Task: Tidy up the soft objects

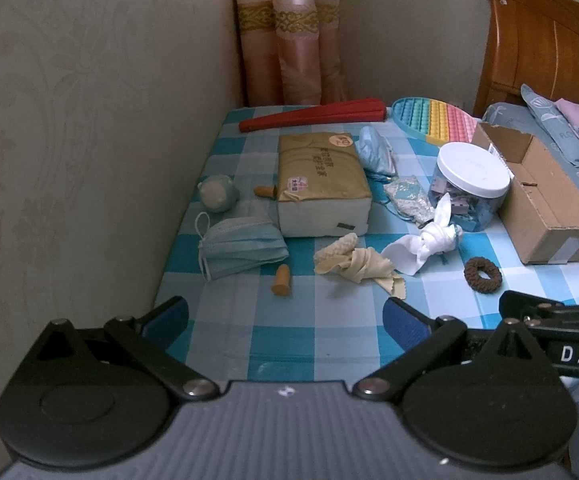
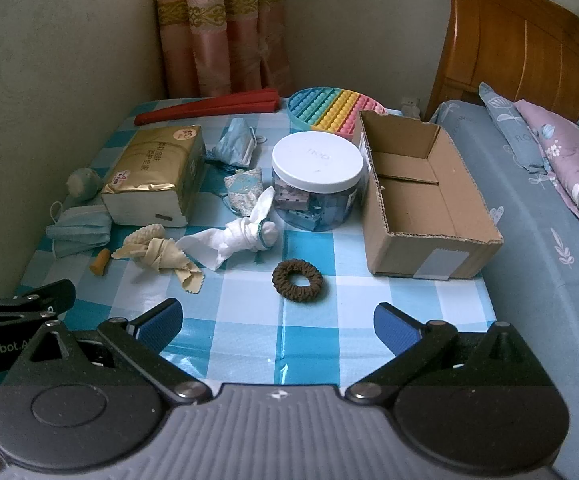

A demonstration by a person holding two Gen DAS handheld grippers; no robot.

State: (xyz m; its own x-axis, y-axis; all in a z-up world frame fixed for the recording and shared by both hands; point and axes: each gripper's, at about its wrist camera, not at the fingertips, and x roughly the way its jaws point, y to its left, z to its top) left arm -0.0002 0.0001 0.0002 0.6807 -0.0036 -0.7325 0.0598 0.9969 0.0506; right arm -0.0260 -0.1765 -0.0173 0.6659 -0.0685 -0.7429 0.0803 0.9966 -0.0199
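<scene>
Covering the table [image 2: 309, 320] is a blue checked cloth. Cardboard box [image 2: 421, 200] sits open at the right edge; tissue pack [image 2: 153, 176] near the left. Brown scrunchie [image 2: 297, 280] lies just left of the box's front corner. Left gripper [image 1: 285, 316] and right gripper [image 2: 277, 320] hover at the near edge, fingers spread, empty.

Black linkage grippers [image 1: 285, 314], blue ribbed pads [image 2: 160, 322] (silver rivets), grey bodies
</scene>
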